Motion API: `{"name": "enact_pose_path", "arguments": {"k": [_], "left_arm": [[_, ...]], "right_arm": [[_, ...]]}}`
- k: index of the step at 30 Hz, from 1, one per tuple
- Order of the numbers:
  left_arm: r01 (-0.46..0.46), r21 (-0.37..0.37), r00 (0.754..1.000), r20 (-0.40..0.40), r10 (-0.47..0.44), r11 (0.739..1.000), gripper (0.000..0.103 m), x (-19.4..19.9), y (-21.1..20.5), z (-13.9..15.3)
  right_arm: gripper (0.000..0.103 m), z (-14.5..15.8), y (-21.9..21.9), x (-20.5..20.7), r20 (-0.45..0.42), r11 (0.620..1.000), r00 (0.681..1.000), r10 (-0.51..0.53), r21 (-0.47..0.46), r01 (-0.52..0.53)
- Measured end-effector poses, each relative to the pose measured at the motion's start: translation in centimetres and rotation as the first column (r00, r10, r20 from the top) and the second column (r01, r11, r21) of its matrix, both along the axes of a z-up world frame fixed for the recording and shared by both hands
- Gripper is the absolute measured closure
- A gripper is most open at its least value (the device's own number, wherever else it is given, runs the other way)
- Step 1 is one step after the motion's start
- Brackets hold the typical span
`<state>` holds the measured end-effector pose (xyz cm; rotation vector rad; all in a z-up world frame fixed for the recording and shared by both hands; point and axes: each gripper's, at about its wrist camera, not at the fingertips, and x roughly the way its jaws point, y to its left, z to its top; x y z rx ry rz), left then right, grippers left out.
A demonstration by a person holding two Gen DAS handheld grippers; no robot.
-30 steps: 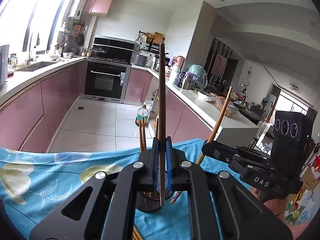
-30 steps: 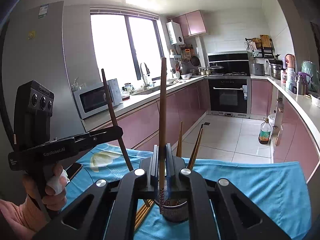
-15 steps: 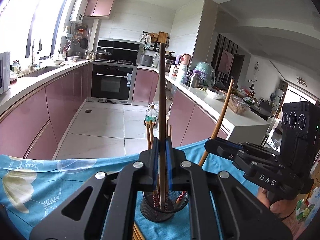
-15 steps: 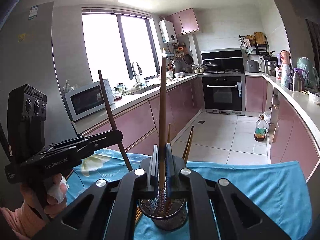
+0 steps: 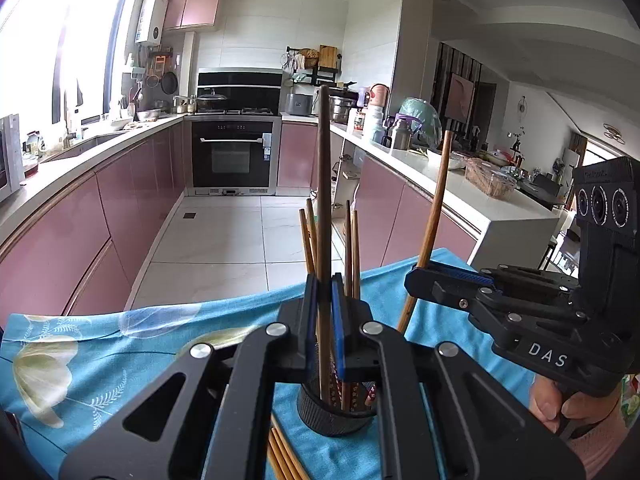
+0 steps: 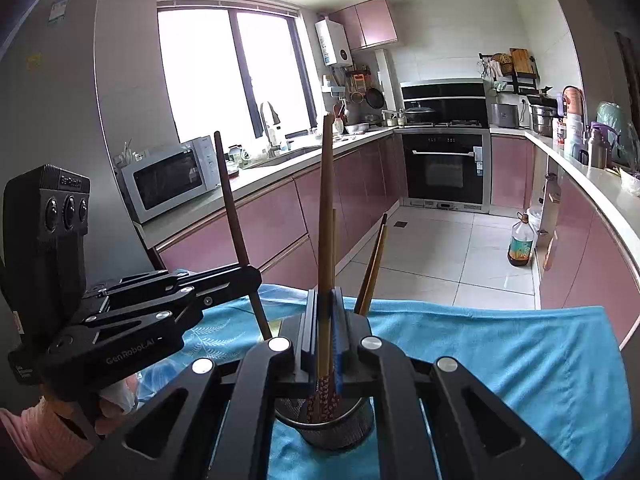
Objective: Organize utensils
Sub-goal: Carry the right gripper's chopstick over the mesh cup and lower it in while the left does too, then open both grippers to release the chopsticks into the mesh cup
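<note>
Chopsticks upright in both tongs: left tongs [image 5: 325,316] clamped tight on a dark chopstick [image 5: 323,184], right tongs [image 6: 325,320] clamped on a lighter wooden chopstick [image 6: 326,208]. Held near vertical, decorated tips down, probably so each can slide straight into the black mesh holder [image 5: 336,412] sitting just below and ahead of the tongs on the blue floral cloth [image 5: 100,344] over the counter. Several chopsticks [image 5: 352,248] already standing in that holder, leaning on its rim. More loose chopsticks [image 5: 282,456] lying flat on the cloth, beneath the left tongs and just beside the holder's base.

Narrow mouth on the holder, partly filled; little free room left between the standing sticks, so two entering together may knock one another or tip the cup. Both tongs close side by side above the rim, each visible from the other's camera. Far edge of the cloth just beyond the holder, open floor past it; clear cloth off to the right of the right tongs.
</note>
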<state>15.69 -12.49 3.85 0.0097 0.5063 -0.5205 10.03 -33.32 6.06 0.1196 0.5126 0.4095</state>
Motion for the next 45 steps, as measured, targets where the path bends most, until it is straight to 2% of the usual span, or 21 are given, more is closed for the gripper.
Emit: {"name": "enact_pose_path", "arguments": {"k": [16,27,31,34,45], "left_arm": [[-0.003,0.077,0.997,-0.081,0.009,0.997,0.095,1.6,-0.1,-3.2],[-0.005,0.072,0.994,-0.107,0.013,0.997,0.094,2.6,-0.1,-4.3],[-0.018,0.063,0.994,-0.106,0.025,0.998,0.090,2.7,0.2,-4.4],[-0.034,0.062,0.994,-0.101,0.040,0.997,0.086,2.5,0.1,-4.5],[-0.078,0.034,0.994,-0.071,0.080,0.996,0.064,0.9,1.8,-4.5]], "right_arm": [[0.097,-2.2,1.2,1.0,-0.087,0.999,0.996,0.016,-0.044,-0.020],[0.095,-3.5,1.1,2.0,-0.132,0.999,0.991,-0.005,-0.043,-0.001],[0.095,-3.5,1.0,1.8,-0.130,0.999,0.991,-0.006,-0.044,0.000],[0.082,-3.4,1.0,1.7,-0.122,0.999,0.992,-0.014,-0.043,0.009],[0.078,-3.4,1.0,0.9,-0.109,0.999,0.994,-0.016,-0.051,0.011]]}}
